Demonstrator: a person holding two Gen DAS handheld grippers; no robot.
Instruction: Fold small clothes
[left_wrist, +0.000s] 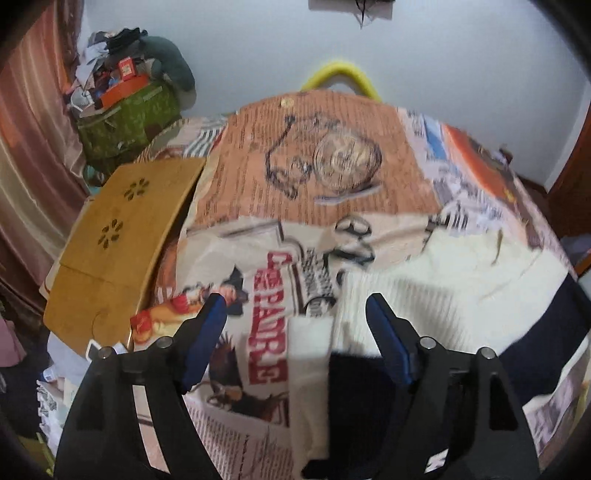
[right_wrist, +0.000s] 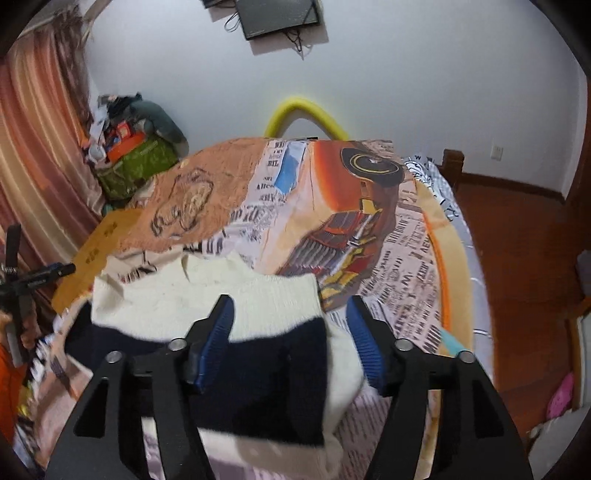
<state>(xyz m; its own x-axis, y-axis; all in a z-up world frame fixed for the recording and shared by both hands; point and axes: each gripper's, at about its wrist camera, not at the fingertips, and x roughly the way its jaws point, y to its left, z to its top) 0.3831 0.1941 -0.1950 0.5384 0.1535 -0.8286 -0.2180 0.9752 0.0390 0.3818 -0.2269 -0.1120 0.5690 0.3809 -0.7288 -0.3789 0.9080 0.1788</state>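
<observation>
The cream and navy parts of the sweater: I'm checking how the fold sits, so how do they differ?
In the right wrist view, the cream part lies farther from the camera, toward the bedspread's print; the navy part lies nearer, under the right gripper. The cream shows ribbing; the navy looks plain dark. Both belong to one knitted sweater lying flat on the bed, unheld.

We note even, soft indoor light, motion blur across the lower centre, strong fisheye bending and dark vignetted corners.
</observation>
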